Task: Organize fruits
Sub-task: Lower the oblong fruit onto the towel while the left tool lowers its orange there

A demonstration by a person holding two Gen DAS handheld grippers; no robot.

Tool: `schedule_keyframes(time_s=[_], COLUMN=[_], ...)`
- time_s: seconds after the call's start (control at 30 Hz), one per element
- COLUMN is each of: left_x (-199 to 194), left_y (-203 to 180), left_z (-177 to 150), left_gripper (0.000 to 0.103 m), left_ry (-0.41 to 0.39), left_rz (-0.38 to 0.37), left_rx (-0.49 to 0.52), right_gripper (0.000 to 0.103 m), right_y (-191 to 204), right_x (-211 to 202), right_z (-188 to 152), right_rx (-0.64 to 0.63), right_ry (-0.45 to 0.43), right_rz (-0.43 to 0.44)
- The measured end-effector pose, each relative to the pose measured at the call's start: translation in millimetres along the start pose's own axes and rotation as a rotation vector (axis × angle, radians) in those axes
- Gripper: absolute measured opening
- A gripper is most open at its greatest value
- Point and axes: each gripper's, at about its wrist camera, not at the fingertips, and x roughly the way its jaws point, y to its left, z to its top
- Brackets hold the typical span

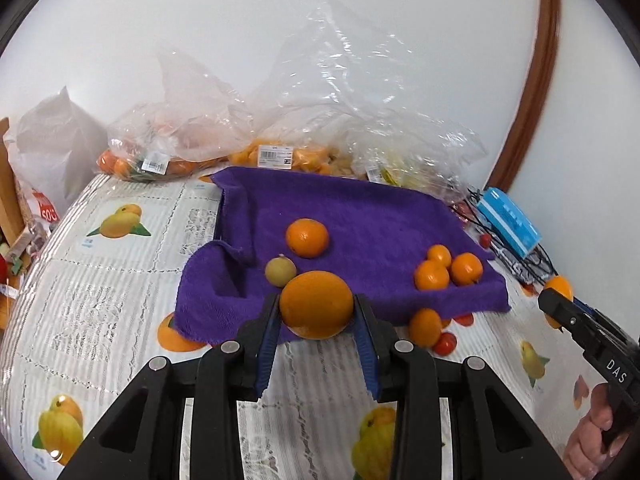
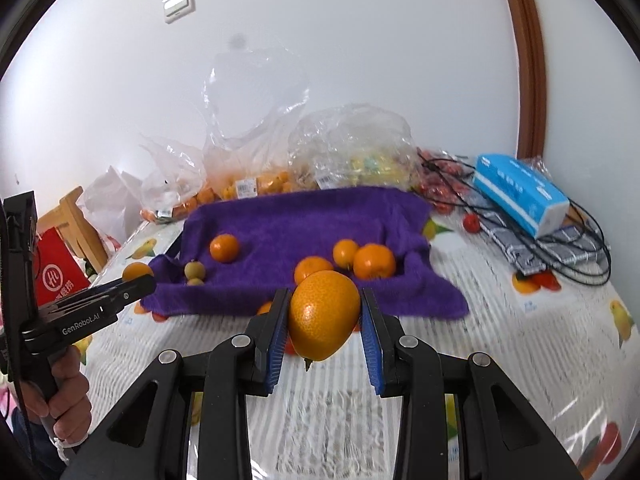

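My left gripper [image 1: 316,312] is shut on a large orange [image 1: 316,304], held over the near edge of the purple towel [image 1: 360,216]. My right gripper [image 2: 324,316] is shut on another orange [image 2: 324,314], held before the towel [image 2: 304,216]. On the towel lie one orange [image 1: 307,237], a small yellow-green fruit [image 1: 281,270] and three small oranges [image 1: 431,275] at its right. A loose orange [image 1: 425,326] and a small red fruit [image 1: 445,343] lie on the tablecloth by the towel's near edge. The right gripper also shows at the right of the left wrist view [image 1: 560,304].
Clear plastic bags of fruit [image 1: 256,136] stand behind the towel against the wall. A blue tissue pack [image 2: 520,192], black cables [image 2: 560,248] and small red fruits lie at the right. A red box [image 2: 56,276] and a wooden chair [image 2: 76,208] stand at the left.
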Motion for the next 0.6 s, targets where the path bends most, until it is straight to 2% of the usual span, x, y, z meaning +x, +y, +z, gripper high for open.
schedule_keyframes(time_s=[0.4,0.6], left_x=[22,51], left_y=[-3,-2], left_z=[54,54], left_gripper=[0.034,0.034], left_ry=[-0.067,-0.068], left_rz=[0.014,0.007], left_rx=[-0.042,-0.074], right_gripper=[0.034,0.034], right_y=[15,13], right_x=[30,56], right_z=[53,75], right_rx=[-0.04,-0.036], right_ry=[-0.053,-0.064], right_rz=[0.044,0.066])
